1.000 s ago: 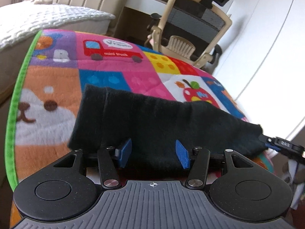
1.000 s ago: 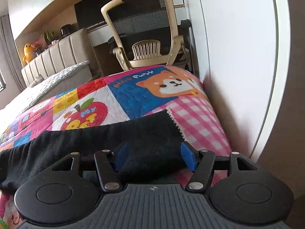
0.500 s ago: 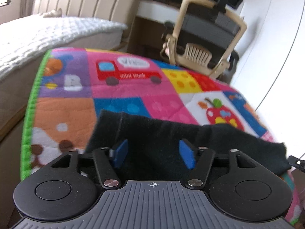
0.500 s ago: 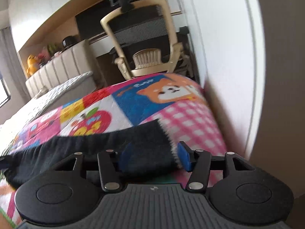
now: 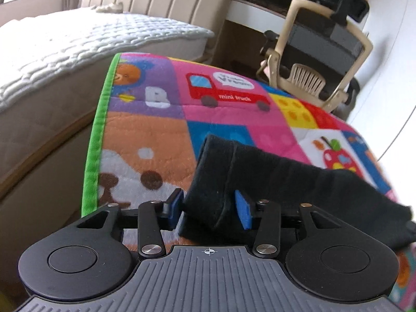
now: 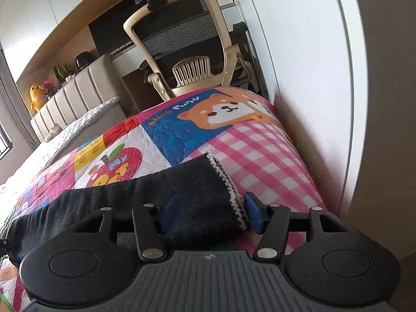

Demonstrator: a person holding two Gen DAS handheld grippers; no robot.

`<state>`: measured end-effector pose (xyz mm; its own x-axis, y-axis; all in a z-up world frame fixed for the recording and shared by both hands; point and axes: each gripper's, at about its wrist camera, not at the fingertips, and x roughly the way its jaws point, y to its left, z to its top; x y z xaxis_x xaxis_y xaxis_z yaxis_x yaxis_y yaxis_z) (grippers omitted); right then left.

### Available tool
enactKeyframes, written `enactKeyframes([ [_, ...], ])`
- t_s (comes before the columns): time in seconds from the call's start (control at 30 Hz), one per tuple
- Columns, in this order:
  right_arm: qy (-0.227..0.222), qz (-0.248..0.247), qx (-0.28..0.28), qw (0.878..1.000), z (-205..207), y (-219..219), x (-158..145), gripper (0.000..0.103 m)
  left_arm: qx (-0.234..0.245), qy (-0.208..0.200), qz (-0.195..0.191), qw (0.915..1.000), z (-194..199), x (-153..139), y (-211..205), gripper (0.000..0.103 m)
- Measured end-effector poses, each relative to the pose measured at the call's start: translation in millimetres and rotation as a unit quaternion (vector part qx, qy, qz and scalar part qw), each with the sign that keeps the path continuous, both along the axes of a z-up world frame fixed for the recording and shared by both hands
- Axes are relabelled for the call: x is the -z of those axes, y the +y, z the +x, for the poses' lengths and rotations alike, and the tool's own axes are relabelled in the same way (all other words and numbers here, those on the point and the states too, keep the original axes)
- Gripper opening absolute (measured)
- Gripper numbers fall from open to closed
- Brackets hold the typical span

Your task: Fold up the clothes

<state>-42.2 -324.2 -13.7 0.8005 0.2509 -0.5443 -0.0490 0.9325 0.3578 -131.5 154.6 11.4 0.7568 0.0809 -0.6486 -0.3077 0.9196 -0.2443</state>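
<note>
A long black garment (image 5: pixel 286 179) lies across a colourful patchwork play mat (image 5: pixel 145 130). My left gripper (image 5: pixel 210 208) is at the garment's folded left end. Its jaws are closing, and the thick cloth edge is bunched between the blue pads (image 5: pixel 243 212), which press on it. In the right wrist view the same black garment (image 6: pixel 130 197) runs off to the left. My right gripper (image 6: pixel 210 210) is shut on the other end, with the black-and-white stitched hem (image 6: pixel 231 189) against the right pad; its jaws are easing open slightly.
A bed with a white quilted cover (image 5: pixel 78 39) stands along the mat's left side. A beige office chair (image 5: pixel 325 52) and a desk are behind the mat. A white wall or door panel (image 6: pixel 299 52) runs close along the mat's right edge (image 6: pixel 299 150).
The left gripper has slid left along the garment from its middle to its left end, and its pads have come in on the cloth. The right gripper has rolled a little and stays at the hem end.
</note>
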Motion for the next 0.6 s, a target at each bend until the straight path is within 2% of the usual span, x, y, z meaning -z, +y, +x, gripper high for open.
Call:
enactKeyframes([
  [0.1, -0.002, -0.006, 0.001, 1.000, -1.1, 2.8, -0.1, 0.056, 0.000, -0.005, 0.013, 0.9999, 11.1, 1.8, 1.4, 0.046],
  [0.23, -0.009, -0.006, 0.006, 1.000, -3.7, 2.4, -0.7, 0.056, -0.015, -0.008, 0.033, 0.9993, 15.7, -0.4, -1.9, 0.051],
  [0.33, -0.008, 0.002, 0.010, 1.000, -3.7, -0.2, 0.7, 0.056, -0.034, -0.035, 0.076, 0.9960, 4.4, -13.9, -16.9, 0.058],
  [0.4, -0.009, 0.002, 0.010, 1.000, -3.7, 0.2, 0.7, 0.058, -0.030, -0.057, 0.087, 0.9941, -3.0, -23.8, -29.5, 0.061],
  [0.5, -0.014, 0.003, 0.013, 1.000, -5.3, 0.2, 0.5, 0.060, 0.014, -0.079, 0.067, 0.9945, -4.6, -32.8, -54.2, 0.063],
  [0.6, -0.019, 0.012, 0.019, 1.000, -7.3, -3.2, 0.9, 0.063, 0.090, -0.088, 0.047, 0.9909, 5.4, -30.8, -93.6, 0.071],
])
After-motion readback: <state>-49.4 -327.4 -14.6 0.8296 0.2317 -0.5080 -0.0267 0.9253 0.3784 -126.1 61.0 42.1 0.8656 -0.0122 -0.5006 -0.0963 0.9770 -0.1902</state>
